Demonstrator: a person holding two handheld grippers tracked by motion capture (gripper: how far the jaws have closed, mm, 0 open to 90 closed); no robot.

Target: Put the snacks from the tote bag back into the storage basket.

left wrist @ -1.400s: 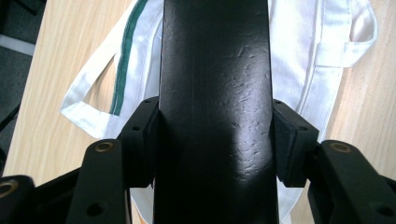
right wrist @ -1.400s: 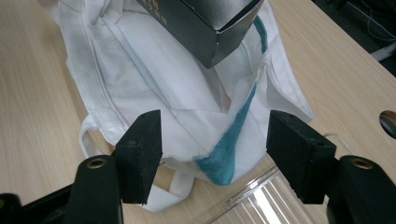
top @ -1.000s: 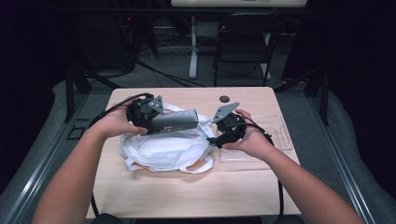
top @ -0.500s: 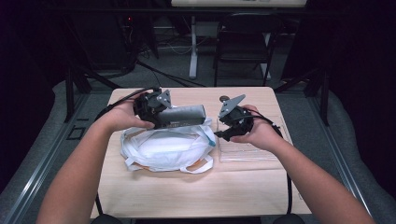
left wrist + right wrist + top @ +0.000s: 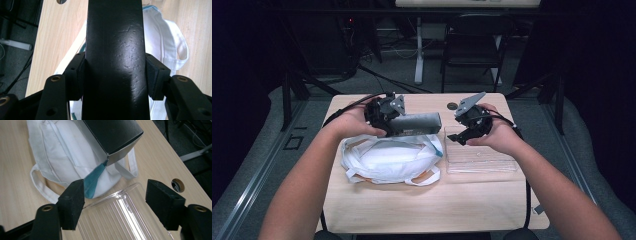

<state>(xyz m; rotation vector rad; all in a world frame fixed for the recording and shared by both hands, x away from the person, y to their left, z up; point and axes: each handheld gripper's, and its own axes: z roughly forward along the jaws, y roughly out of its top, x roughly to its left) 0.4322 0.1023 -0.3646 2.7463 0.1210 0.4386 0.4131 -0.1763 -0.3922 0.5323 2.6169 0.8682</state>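
Observation:
A long dark grey box (image 5: 419, 122) is clamped near one end between the pads of my left gripper (image 5: 398, 121), held level above the white cloth bag (image 5: 389, 160). In the left gripper view the box (image 5: 115, 37) runs up between both pads of that gripper (image 5: 115, 75), with the bag (image 5: 165, 37) below. My right gripper (image 5: 459, 137) hovers over the near end of a clear ribbed plastic tray (image 5: 482, 160). Its jaws have just been opening and nothing is between them (image 5: 115, 200). Beyond them lie the tray (image 5: 125, 212), the bag (image 5: 65, 152) and the box's end (image 5: 112, 135).
The wooden table (image 5: 437, 210) has a round cable hole (image 5: 452, 106) near its far edge, behind the right gripper. A teal strip (image 5: 93, 180) hangs from the bag by the tray. A chair (image 5: 472, 45) and a desk leg stand on the floor beyond.
Both hands have risen and drawn toward the far edge. The box has lifted higher off the bag. The right gripper has moved right, from the bag's edge to over the tray.

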